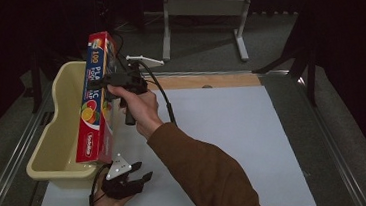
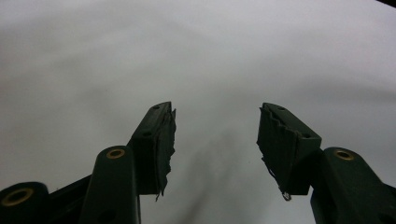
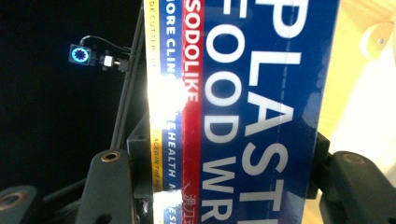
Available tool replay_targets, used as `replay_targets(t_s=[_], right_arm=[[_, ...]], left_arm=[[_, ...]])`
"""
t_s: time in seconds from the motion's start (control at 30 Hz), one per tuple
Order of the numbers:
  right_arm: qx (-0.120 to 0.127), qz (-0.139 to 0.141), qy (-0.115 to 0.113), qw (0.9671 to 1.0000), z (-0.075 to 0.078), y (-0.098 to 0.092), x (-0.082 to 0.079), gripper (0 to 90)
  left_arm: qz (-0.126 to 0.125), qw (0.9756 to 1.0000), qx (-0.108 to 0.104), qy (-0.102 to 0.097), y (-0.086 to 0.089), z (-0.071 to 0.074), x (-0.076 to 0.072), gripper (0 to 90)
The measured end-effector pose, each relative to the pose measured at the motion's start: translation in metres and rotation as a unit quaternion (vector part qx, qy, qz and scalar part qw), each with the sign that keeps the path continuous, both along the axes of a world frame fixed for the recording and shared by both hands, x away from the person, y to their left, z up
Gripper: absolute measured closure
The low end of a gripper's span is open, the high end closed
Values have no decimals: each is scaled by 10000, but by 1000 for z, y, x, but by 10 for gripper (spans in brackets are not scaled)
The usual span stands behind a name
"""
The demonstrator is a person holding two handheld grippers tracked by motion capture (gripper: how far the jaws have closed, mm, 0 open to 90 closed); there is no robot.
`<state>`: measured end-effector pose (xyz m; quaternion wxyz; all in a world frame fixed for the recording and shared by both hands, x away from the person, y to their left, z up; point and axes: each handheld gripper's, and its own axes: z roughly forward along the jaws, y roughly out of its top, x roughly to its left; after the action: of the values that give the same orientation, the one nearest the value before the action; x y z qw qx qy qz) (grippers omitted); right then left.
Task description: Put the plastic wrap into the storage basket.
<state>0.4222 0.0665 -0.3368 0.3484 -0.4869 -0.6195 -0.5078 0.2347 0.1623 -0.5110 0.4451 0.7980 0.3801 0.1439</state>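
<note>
Right gripper (image 1: 119, 81) jaws clamped on plastic wrap box (image 1: 95, 98) tilted above yellow bin (image 1: 56, 144), left gripper (image 1: 127, 180) jaws wide apart, empty, over tabletop (image 1: 233, 128); long glossy box could pivot and slip.

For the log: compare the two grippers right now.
The left gripper is open and holds nothing; the right gripper is shut on the wrap box. The left sits low over the white mat; the right is raised by the tub. Both have black jaws.
</note>
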Motion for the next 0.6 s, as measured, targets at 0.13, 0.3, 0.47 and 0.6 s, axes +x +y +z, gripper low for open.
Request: replay_targets(t_s=[0.13, 0.3, 0.47, 0.6], right_arm=[[-37, -78, 3, 10000, -4, 5, 2, 413], [-123, -216, -3, 9997, -9, 4, 6, 412], [-183, -491, -15, 9986, -15, 4, 9, 412], [-208, -596, 36, 9980, -18, 7, 13, 412]], left_arm=[[-15, 10000, 48, 6, -2, -1, 1, 460], [6, 10000, 10, 4, -2, 0, 0, 460], [2, 10000, 23, -6, -2, 0, 0, 460], [-4, 10000, -31, -44, -2, 0, -1, 460]])
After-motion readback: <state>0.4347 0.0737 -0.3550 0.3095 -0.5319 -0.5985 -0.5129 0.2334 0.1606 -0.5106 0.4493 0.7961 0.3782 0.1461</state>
